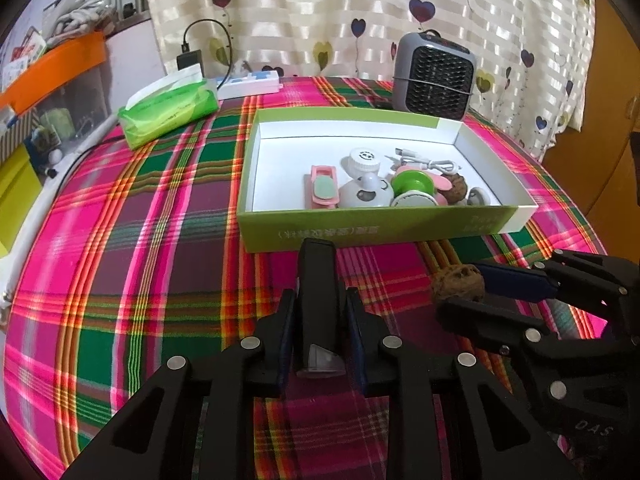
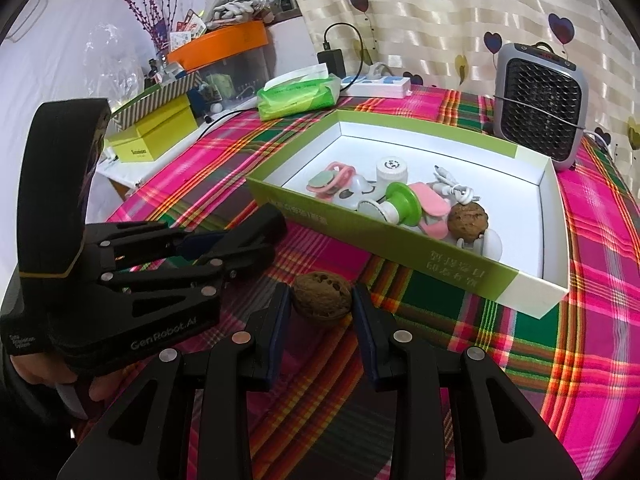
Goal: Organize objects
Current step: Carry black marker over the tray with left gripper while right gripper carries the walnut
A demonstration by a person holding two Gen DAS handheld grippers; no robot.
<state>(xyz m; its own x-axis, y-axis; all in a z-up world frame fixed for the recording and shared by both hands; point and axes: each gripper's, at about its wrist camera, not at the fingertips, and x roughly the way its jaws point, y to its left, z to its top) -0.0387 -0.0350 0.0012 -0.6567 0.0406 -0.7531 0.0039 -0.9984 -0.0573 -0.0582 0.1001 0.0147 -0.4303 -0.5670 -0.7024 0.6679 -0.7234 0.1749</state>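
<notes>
From the left wrist we see our left gripper (image 1: 318, 308) clamped on a black clip (image 1: 318, 280); only the right wrist shows our right gripper (image 2: 322, 316) pinching a walnut (image 2: 322, 295).

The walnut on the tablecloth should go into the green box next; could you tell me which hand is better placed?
Right. The right gripper already brackets the walnut, just short of the green box; the left gripper is clamped on a black object.

Left gripper (image 1: 318, 312) clamped on black oblong item (image 1: 318, 280), poss. a clip; right gripper (image 1: 460, 286) pinching walnut (image 1: 456, 278) nr green box (image 1: 372, 228).
</notes>
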